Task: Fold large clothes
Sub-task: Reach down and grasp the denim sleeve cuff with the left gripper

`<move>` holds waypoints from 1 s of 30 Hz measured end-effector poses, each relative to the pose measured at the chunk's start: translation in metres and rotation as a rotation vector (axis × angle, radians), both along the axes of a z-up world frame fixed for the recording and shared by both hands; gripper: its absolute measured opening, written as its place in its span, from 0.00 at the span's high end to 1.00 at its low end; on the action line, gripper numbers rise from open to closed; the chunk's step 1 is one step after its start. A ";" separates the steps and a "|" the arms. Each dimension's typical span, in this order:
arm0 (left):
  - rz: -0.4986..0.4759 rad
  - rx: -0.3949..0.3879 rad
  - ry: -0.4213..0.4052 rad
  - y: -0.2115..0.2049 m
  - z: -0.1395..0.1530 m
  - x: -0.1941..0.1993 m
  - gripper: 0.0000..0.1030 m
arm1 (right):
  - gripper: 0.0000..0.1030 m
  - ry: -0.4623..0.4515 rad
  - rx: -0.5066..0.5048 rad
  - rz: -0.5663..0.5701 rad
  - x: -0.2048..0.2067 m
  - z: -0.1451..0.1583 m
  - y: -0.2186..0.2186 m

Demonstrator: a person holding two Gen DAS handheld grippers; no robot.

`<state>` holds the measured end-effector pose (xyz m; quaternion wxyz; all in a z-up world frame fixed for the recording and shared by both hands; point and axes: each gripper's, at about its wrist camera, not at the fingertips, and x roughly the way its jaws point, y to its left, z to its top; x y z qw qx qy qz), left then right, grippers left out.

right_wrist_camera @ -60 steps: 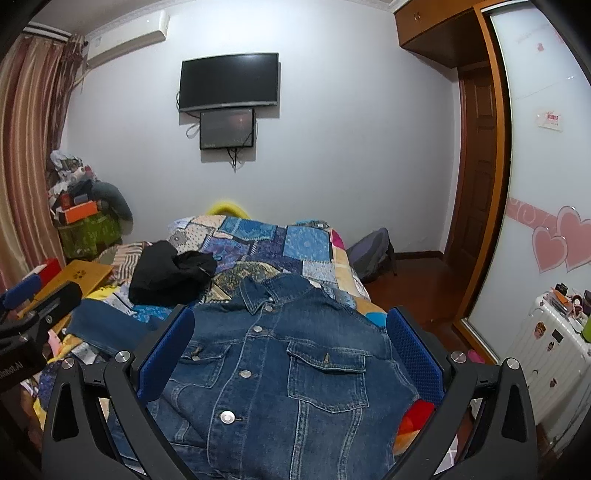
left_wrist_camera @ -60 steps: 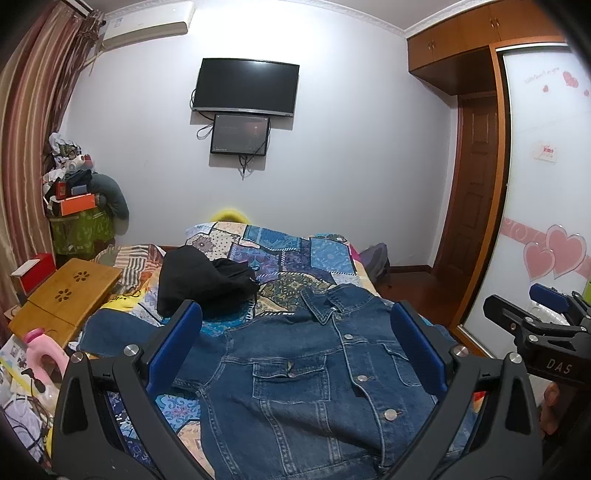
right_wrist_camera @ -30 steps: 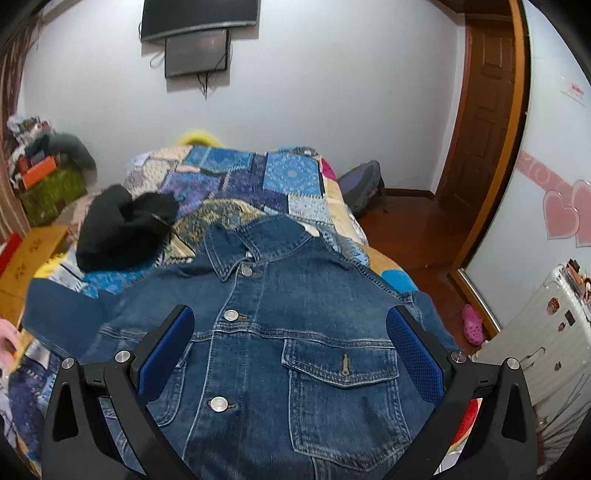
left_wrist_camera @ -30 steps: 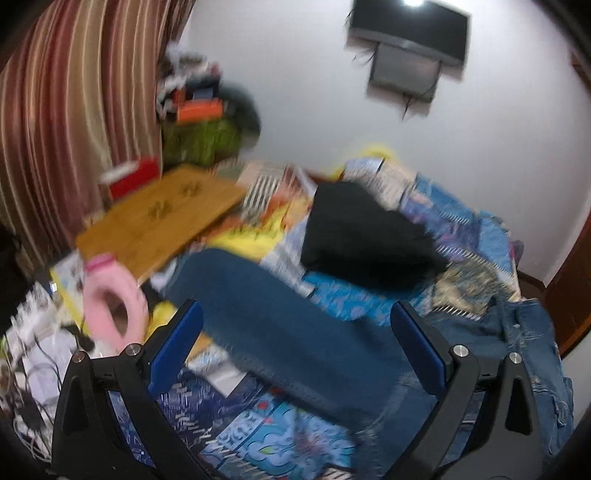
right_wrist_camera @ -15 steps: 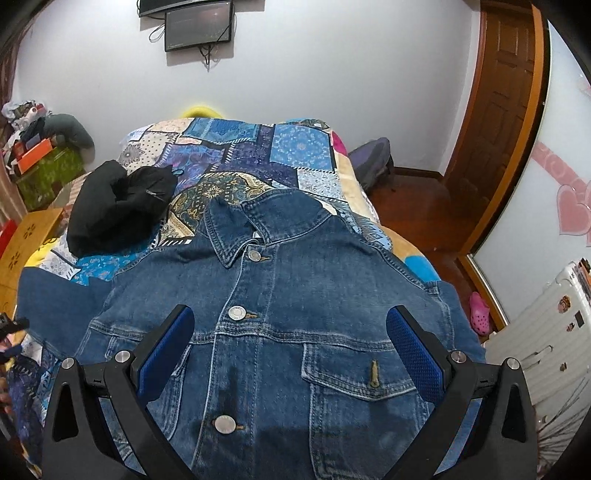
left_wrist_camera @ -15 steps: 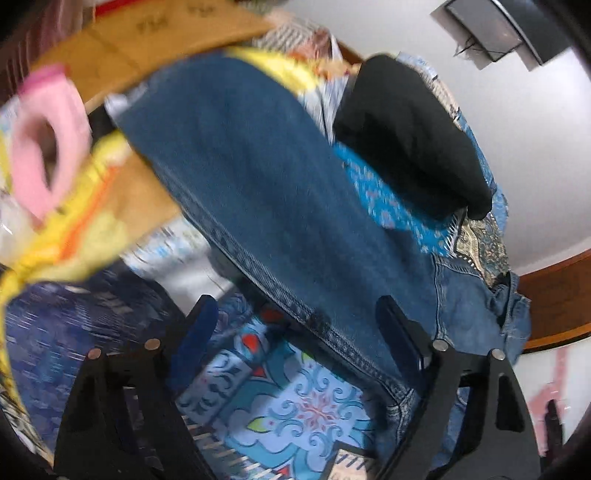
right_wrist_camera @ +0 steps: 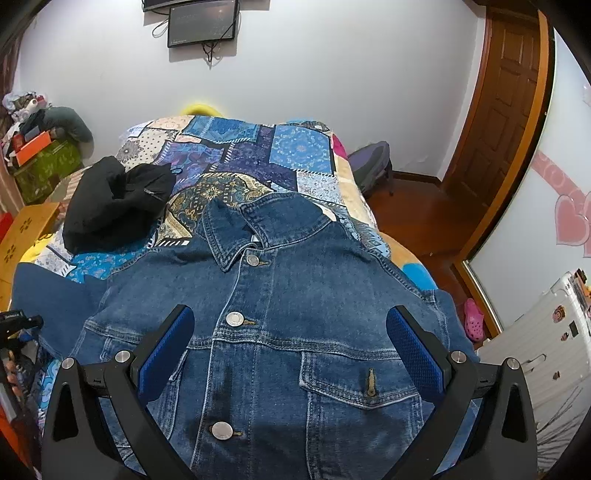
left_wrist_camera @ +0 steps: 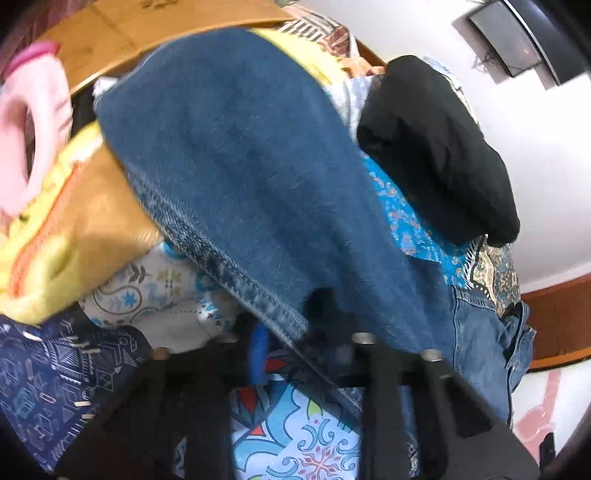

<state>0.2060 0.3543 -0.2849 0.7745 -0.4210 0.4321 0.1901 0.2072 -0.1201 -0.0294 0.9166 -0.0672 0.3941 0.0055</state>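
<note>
A blue denim jacket (right_wrist_camera: 288, 325) lies face up and buttoned on the patchwork bed (right_wrist_camera: 258, 147), collar toward the far wall. Its left sleeve (left_wrist_camera: 258, 177) stretches out over the bed's left side. My left gripper (left_wrist_camera: 295, 343) has closed on the lower seam edge of that sleeve; the view is blurred. Its body shows at the left edge of the right wrist view (right_wrist_camera: 14, 325). My right gripper (right_wrist_camera: 290, 347) is open and empty, hovering above the jacket's chest between the middle button and the right pocket.
A black garment (right_wrist_camera: 114, 203) lies bunched on the bed left of the collar, also in the left wrist view (left_wrist_camera: 436, 147). A wooden lap table (left_wrist_camera: 147, 29) and a pink object (left_wrist_camera: 33, 122) sit past the sleeve. A white suitcase (right_wrist_camera: 546, 350) stands at right.
My left gripper swung left and down to the sleeve, and its jaws went from wide open to closed on the sleeve's edge. My right gripper tilted down and moved closer over the jacket.
</note>
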 end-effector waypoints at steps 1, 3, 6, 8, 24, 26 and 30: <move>0.000 0.027 -0.017 -0.002 0.008 0.000 0.84 | 0.00 -0.003 -0.003 0.000 0.000 0.000 0.000; -0.014 0.102 -0.037 -0.007 0.026 0.002 0.89 | 0.00 -0.009 -0.012 -0.003 -0.001 0.001 -0.001; -0.051 0.213 -0.091 -0.023 0.065 0.008 0.92 | 0.00 -0.013 -0.013 -0.006 -0.004 0.002 -0.005; -0.083 0.256 -0.136 -0.030 0.091 0.011 0.93 | 0.00 -0.016 -0.009 -0.011 -0.006 0.003 -0.008; -0.733 0.168 -0.172 -0.256 0.103 0.079 0.94 | 0.00 -0.061 0.039 -0.041 -0.030 0.011 -0.049; -0.786 0.173 -0.109 -0.273 0.086 0.078 0.94 | 0.00 -0.064 0.037 -0.052 -0.032 0.011 -0.053; -0.829 0.185 -0.044 -0.291 0.068 0.068 0.93 | 0.00 -0.071 0.033 -0.062 -0.036 0.011 -0.058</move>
